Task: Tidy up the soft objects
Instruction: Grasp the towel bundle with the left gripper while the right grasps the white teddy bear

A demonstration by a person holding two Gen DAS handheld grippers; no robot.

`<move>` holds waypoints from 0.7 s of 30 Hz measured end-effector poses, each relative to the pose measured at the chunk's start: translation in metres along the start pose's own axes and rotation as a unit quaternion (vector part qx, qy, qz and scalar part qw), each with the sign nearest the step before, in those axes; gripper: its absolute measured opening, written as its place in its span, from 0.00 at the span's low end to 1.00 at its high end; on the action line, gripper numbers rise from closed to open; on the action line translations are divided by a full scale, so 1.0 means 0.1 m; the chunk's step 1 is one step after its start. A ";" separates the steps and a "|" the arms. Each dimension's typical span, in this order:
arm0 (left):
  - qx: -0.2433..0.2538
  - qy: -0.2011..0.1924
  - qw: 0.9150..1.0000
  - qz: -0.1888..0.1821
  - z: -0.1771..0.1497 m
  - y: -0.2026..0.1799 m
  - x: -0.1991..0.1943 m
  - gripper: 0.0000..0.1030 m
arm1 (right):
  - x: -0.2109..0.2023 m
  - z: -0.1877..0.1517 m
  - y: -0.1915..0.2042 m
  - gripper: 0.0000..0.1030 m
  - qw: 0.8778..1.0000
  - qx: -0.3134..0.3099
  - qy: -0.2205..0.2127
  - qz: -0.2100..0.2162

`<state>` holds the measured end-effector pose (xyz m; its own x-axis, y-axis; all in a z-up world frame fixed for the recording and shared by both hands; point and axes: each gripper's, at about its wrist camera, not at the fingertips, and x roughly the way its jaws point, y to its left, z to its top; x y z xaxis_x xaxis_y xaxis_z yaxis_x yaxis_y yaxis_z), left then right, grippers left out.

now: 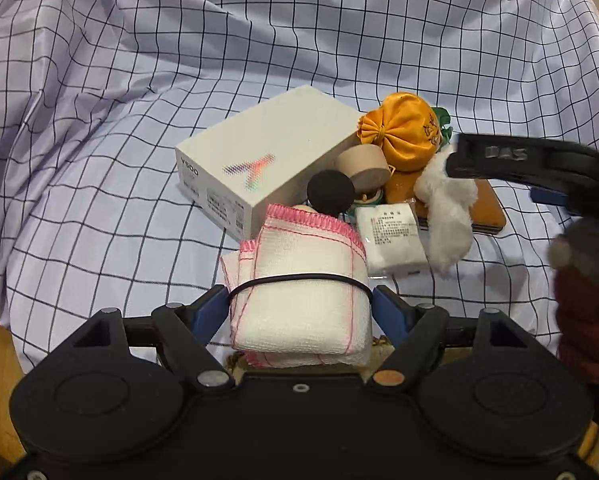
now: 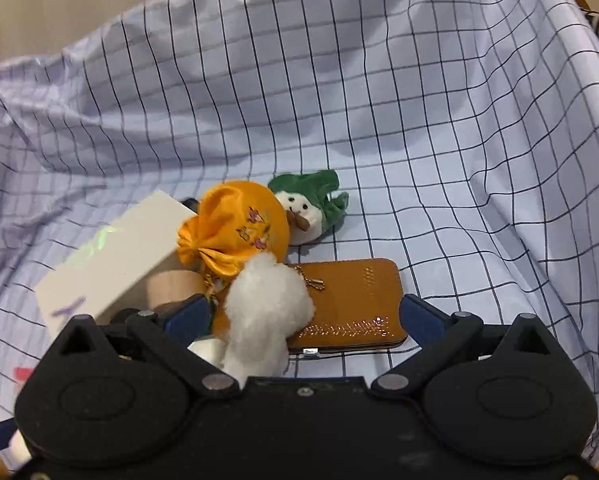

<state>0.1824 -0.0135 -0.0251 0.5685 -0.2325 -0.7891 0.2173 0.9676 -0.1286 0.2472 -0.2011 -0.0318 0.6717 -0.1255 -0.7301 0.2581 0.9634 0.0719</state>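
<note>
Left gripper (image 1: 299, 304), seen along its own fingers: the two blue pads are part-way apart and press on either side of a rolled white cloth with pink stitched edging (image 1: 303, 292), bound by a thin black band; the roll is carried clear of the checked sheet (image 1: 139, 120) that lines the whole work area. Beyond the roll, at about 12 o'clock, lies the cluster of other things. A white carton (image 1: 259, 160) sits at 11 o'clock, with a black round sponge (image 1: 330, 193) and a tan roll of tape (image 1: 363, 166) against its near corner. An orange satin pouch (image 1: 403, 136) rests at 1 o'clock, touching the tape roll. A small white wrapped packet (image 1: 395, 240) lies just to the right of the cloth roll, and a white plush piece (image 1: 447, 216) hangs at 2 o'clock from the black finger of the other tool. Right gripper (image 2: 303, 316), seen along its own fingers: the jaws stand wide open and their blue pads press on nothing; the white plush sits between them, nearer the left pad, overlapping a tan leather case (image 2: 355, 300) that lies flat on the sheet. Whether the plush is caught on the tool cannot be told. A green-hooded snowman toy (image 2: 307, 212) lies at 12 o'clock, just beside the orange pouch.
</note>
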 end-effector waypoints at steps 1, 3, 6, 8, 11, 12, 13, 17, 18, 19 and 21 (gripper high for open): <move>0.000 0.000 1.000 -0.002 -0.01 0.00 0.00 0.71 | 0.05 0.00 0.00 0.98 1.000 -0.003 0.005 -0.007; 0.002 0.000 1.000 -0.006 -0.02 -0.01 -0.01 0.71 | 0.11 -0.02 -0.05 0.98 1.000 0.000 0.012 -0.024; 0.006 -0.001 1.000 -0.012 -0.02 -0.02 -0.02 0.71 | 0.14 -0.03 -0.26 0.98 0.998 0.023 0.027 -0.047; 0.005 -0.001 1.000 -0.016 -0.02 -0.03 -0.01 0.71 | 0.12 -0.06 -0.38 0.98 0.997 0.038 0.032 -0.064; 0.006 -0.001 1.000 -0.022 -0.02 -0.05 -0.01 0.71 | 0.05 -0.10 -0.48 0.98 0.995 0.042 0.022 -0.089; 0.006 -0.001 1.000 -0.023 -0.02 -0.05 -0.01 0.71 | 0.02 -0.11 -0.48 0.98 0.995 0.044 0.017 -0.086; 0.006 -0.001 1.000 -0.024 -0.02 -0.05 0.00 0.71 | -0.01 -0.11 -0.48 0.98 0.996 0.046 0.013 -0.077; 0.005 0.000 1.000 -0.024 -0.02 -0.04 0.00 0.71 | -0.04 -0.12 -0.35 0.99 0.998 0.029 -0.003 -0.050; 0.004 0.000 1.000 -0.024 -0.02 -0.04 0.00 0.71 | -0.02 -0.12 -0.29 0.99 0.999 0.018 -0.003 -0.049; 0.003 0.001 1.000 -0.024 -0.02 -0.03 0.00 0.71 | 0.02 -0.12 -0.25 0.99 0.999 0.010 -0.003 -0.050; 0.003 0.002 1.000 -0.024 -0.02 -0.03 -0.01 0.71 | 0.11 -0.13 -0.19 0.99 0.998 0.002 0.004 -0.056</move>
<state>0.1794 -0.0157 -0.0255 0.5547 -0.2789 -0.7840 0.2486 0.9547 -0.1637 0.2410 -0.2175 -0.0496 0.6337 -0.2305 -0.7384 0.3336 0.9427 -0.0081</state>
